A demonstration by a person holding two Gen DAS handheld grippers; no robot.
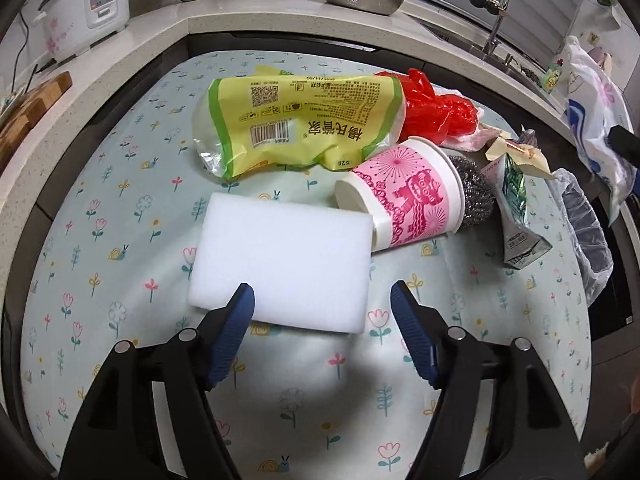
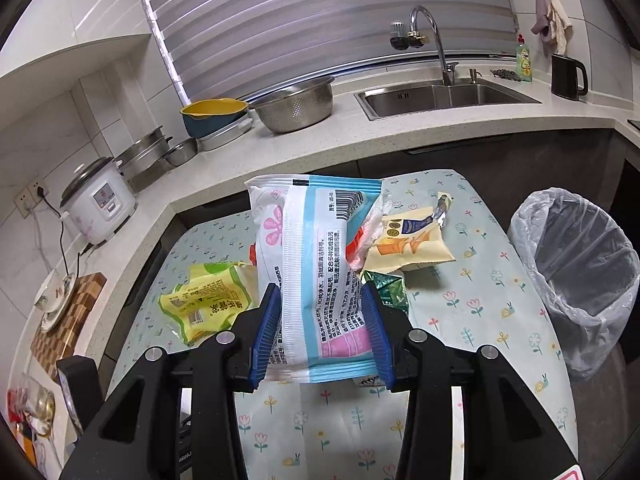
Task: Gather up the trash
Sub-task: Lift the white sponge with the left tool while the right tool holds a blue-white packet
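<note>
My right gripper [image 2: 322, 320] was clamped on a blue-and-white packet [image 2: 316, 264], held up above the table [image 2: 480, 320]. My left gripper [image 1: 322, 304] hung wide open, gripping nothing, over a white sponge [image 1: 284, 260]. Beyond lay a pink cup [image 1: 404, 196] (on its side), a yellow bag [image 1: 296, 120] and, off the table's right edge, the lined bin [image 2: 576, 268].

Both tools look the same: the left gripper [image 1: 322, 296] and the right gripper [image 2: 320, 300] have black plastic arms with silver round screws, and blue ribbed pads [image 1: 234, 332] line the jaws.
</note>
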